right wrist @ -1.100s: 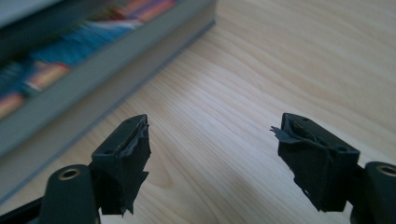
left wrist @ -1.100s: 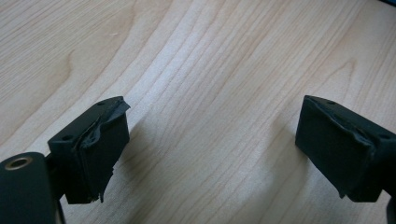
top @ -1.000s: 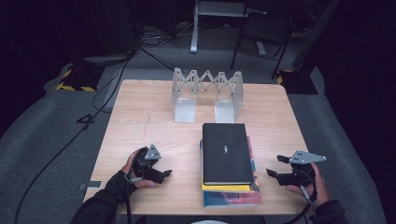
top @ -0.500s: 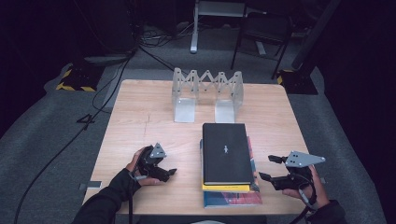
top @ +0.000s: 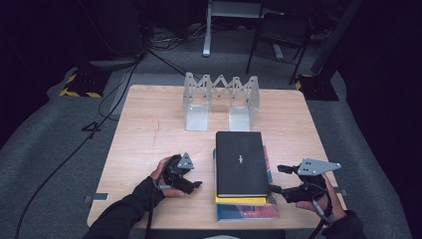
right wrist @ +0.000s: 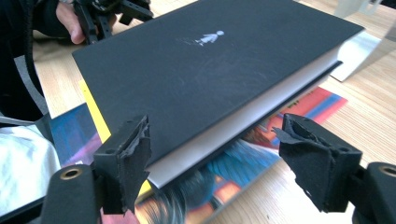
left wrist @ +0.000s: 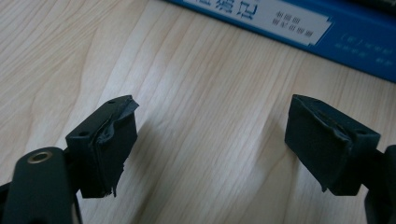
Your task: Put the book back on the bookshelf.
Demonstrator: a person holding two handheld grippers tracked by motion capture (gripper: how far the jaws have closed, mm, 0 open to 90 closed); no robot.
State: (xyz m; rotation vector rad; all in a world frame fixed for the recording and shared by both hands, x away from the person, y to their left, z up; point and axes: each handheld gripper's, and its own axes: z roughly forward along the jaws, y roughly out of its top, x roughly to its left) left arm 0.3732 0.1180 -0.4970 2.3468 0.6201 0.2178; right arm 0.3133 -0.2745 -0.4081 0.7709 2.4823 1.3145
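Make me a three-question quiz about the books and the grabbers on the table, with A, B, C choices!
1. Where does the black book lie?
A on the stack
B in the rack
C on the floor

2. How many books are stacked?
A one
B three
C six

3. The right gripper jaws are:
A open
B shut on a pen
C taped shut

Answers:
1 A, it tops the yellow book and the colourful book.
2 B, three covers show.
3 A, the jaws stand apart at the black book's corner.
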